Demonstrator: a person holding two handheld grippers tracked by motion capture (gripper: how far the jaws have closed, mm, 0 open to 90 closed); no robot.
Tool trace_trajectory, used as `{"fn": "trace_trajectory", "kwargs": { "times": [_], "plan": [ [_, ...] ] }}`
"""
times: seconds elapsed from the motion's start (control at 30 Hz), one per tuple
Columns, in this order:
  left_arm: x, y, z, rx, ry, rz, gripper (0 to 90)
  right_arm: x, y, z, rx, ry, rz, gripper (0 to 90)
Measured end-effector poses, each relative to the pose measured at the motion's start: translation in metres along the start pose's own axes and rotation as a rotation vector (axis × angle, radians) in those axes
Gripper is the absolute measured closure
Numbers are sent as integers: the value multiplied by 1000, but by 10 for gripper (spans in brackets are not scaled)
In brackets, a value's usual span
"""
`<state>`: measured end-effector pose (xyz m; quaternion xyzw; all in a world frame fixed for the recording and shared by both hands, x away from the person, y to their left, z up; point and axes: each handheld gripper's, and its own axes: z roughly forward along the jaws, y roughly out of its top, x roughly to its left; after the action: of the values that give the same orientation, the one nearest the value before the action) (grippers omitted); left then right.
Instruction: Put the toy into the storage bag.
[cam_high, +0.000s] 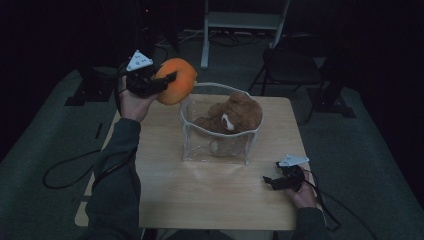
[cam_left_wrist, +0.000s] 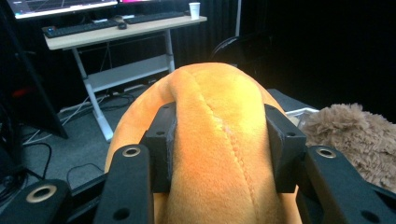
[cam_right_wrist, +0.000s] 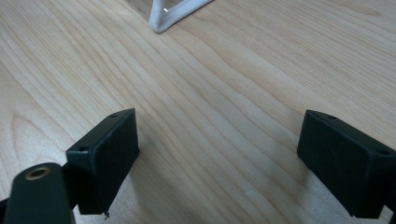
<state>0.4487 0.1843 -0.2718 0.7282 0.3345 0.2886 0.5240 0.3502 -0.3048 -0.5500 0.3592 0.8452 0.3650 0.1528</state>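
The left gripper (cam_high: 167, 82) is clamped on an orange plush toy (cam_high: 176, 81), a round, pumpkin-like cushion with a stitched seam running down its middle (the seam is plain in the left gripper view). Its two black jaws press into the soft sides of the plush toy (cam_left_wrist: 219, 140), one on each flank, so the fabric bulges up between them. The person's left hand (cam_high: 131, 100) holds this gripper raised above the table's far left corner, and the toy hangs just beside the rim of the clear plastic bag (cam_high: 218, 145), at the bag's upper left edge, outside it. Inside that bag, just past the orange toy from the left gripper, lies a brown teddy bear (cam_high: 232, 116), slumped against the far wall; its shaggy fur (cam_left_wrist: 355, 135) shows to the right of the jaws in the left gripper view. The right gripper (cam_high: 272, 182) rests low on the wooden table (cam_high: 200, 195) near its front right corner, well apart from the bag, in the person's right hand (cam_high: 304, 192). Its jaws stand wide apart with bare wood between them, holding nothing, and ahead of them a white-trimmed corner of the bag (cam_right_wrist: 170, 16) sits on the table (cam_right_wrist: 210, 116).
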Motion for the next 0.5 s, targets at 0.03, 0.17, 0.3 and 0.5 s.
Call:
{"fn": "trace_trajectory", "kwargs": {
  "times": [0.03, 0.17, 0.3, 0.5],
  "plan": [
    [0, 0, 1, -1, -3, -2, 545, 0, 0, 0, 0, 0, -1, 118],
    [-1, -3, 5, 3, -11, -11, 545, 0, 0, 0, 0, 0, -1, 119],
    [-2, -2, 7, 4, -15, -12, 545, 0, 0, 0, 0, 0, 0, 118],
    [-4, -1, 8, 2, -18, -9, 545, 0, 0, 0, -1, -1, 0, 118]
  ]
}}
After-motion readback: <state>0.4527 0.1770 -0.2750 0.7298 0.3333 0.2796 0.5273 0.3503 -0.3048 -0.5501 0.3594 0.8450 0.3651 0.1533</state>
